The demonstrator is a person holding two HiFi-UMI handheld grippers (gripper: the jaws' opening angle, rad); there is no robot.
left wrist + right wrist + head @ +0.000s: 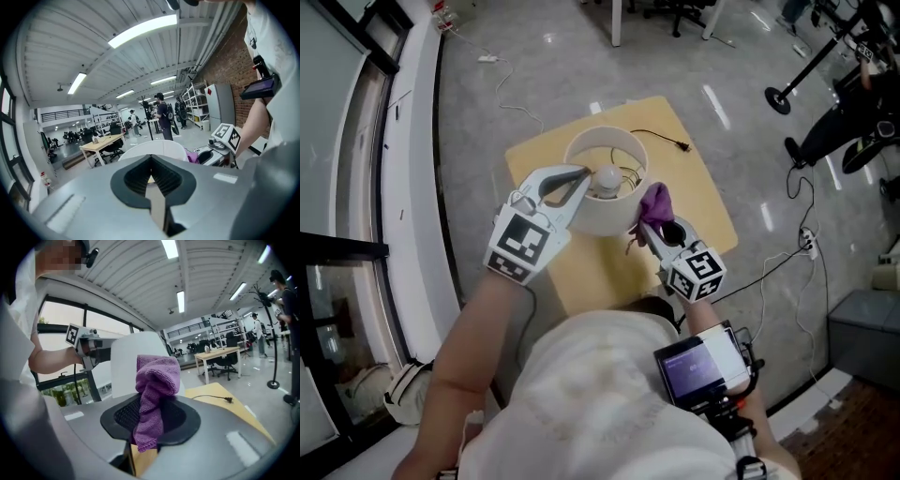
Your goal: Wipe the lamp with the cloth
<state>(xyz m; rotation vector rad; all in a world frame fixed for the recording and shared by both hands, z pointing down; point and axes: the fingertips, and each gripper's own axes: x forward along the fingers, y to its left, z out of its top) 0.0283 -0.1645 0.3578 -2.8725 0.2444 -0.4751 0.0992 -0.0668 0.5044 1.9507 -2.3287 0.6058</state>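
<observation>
At the left, the left gripper (584, 176) reaches in over the left rim of the lamp (605, 217), its tips just beside the bulb (607, 178). Its jaws are drawn together, with only a thin slit between them. Whether they pinch some part of the shade or merely rest there cannot be made out, though it looks placed to steady the lamp. The lamp stands upright near the middle of the table (698, 192), its white shade open at the top. To the right, the right gripper (652, 225) has its jaws clamped on the cloth (654, 201). The cloth is bunched into a purple wad that sticks out past the tips and also hangs down between them. The wad sits at the right rim of the shade, against its outer wall or just beside it; the right gripper view puts the cloth directly in front of the shade but does not show contact. Farther right, the cord (661, 138) lies loose on the far part of the table, unplugged. As for progress, the grasping is done: the cloth is in the jaws and brought to the lamp. The wiping looks to be at its start or only under way on the right side. No mark shows which parts are clean, so the shade's far, left and near sides probably remain.
</observation>
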